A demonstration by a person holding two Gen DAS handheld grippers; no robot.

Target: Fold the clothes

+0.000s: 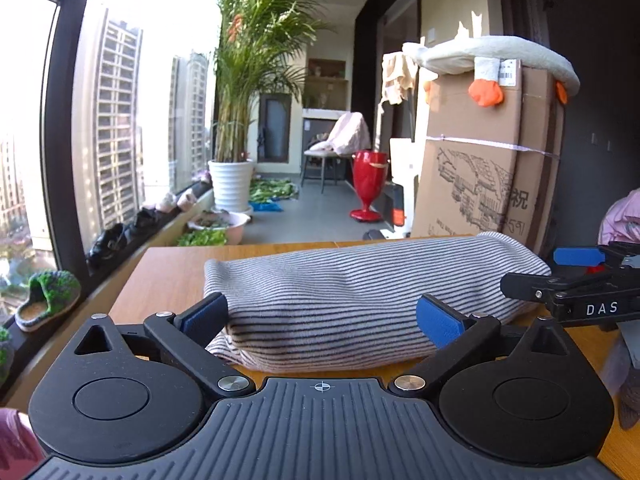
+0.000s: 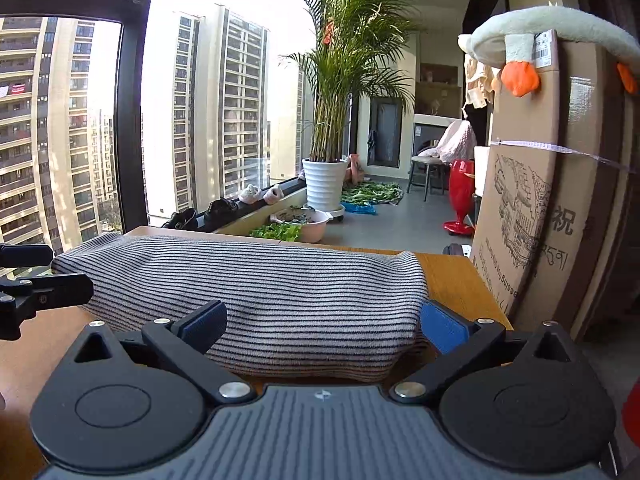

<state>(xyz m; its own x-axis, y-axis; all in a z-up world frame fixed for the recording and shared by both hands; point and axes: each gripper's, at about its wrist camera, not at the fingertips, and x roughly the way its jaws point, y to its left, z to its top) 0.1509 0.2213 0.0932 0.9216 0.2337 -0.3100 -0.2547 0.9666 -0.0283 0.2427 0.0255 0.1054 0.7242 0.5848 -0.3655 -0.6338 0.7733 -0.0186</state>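
Observation:
A grey garment with thin dark stripes [image 1: 352,292] lies folded into a long bundle on the wooden table [image 1: 168,276]. My left gripper [image 1: 320,316] is open, its blue pads on either side of the bundle's near left end. The right gripper's black fingers [image 1: 568,288] show at the right edge. In the right wrist view the same garment [image 2: 260,292] fills the middle. My right gripper [image 2: 322,322] is open around its near right end. The left gripper's fingers [image 2: 44,286] show at the left edge.
A tall cardboard box [image 1: 484,160] with a plush goose [image 1: 492,60] on top stands by the table's far right corner. Pink clothing [image 1: 622,216] lies at the right. Beyond are a window sill with shoes [image 2: 208,212], a potted palm [image 2: 326,188] and a red vase [image 1: 368,184].

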